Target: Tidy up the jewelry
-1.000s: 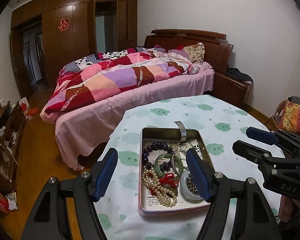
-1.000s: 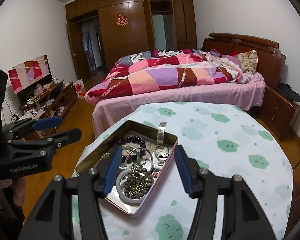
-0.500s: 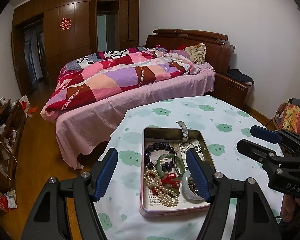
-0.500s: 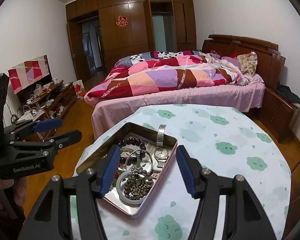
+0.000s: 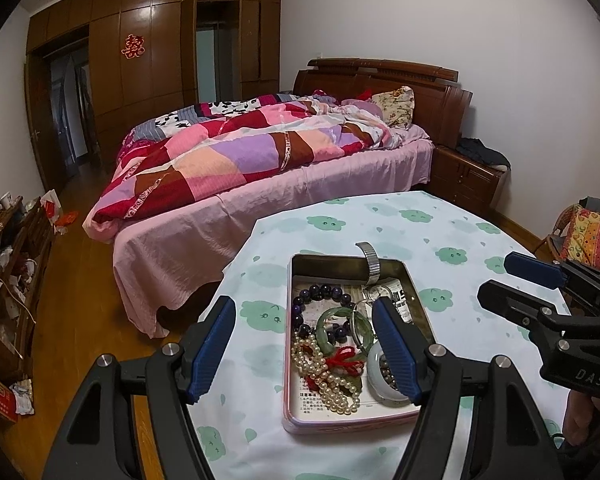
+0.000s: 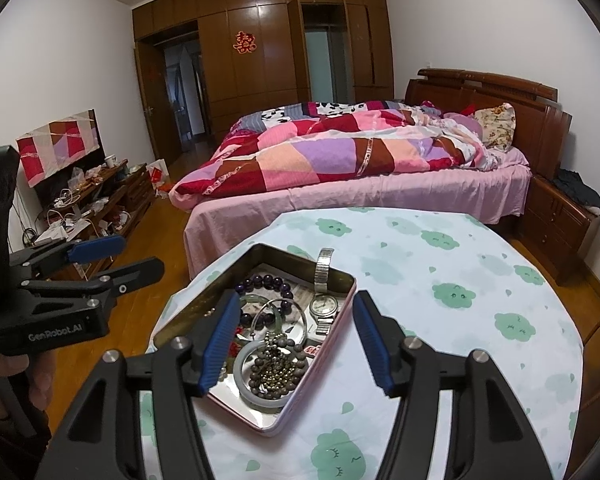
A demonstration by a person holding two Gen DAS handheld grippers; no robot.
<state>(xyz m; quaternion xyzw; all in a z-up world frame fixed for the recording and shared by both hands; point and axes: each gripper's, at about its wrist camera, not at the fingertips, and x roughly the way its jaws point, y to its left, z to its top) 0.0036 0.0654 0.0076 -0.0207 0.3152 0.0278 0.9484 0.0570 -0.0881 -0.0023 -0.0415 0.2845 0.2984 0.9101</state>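
On a round table (image 5: 380, 216) beside the bed, a shallow tin (image 5: 352, 420) holds the jewelry in one tangle: pearls (image 5: 332, 384), purple beads (image 5: 320, 292), a jade bangle (image 5: 332, 314), a watch (image 6: 324, 305) draped over the rim. Left gripper (image 5: 304, 348) and right gripper (image 6: 292, 340) hover above, both spread wide and empty, seemingly poised to pick.

The surface (image 5: 440, 232) lies bare beyond and right of the tin (image 5: 328, 420). Inside, tangled jewelry (image 5: 332, 344) crowds the floor, and a watch band (image 5: 370, 264) overhangs the far rim.
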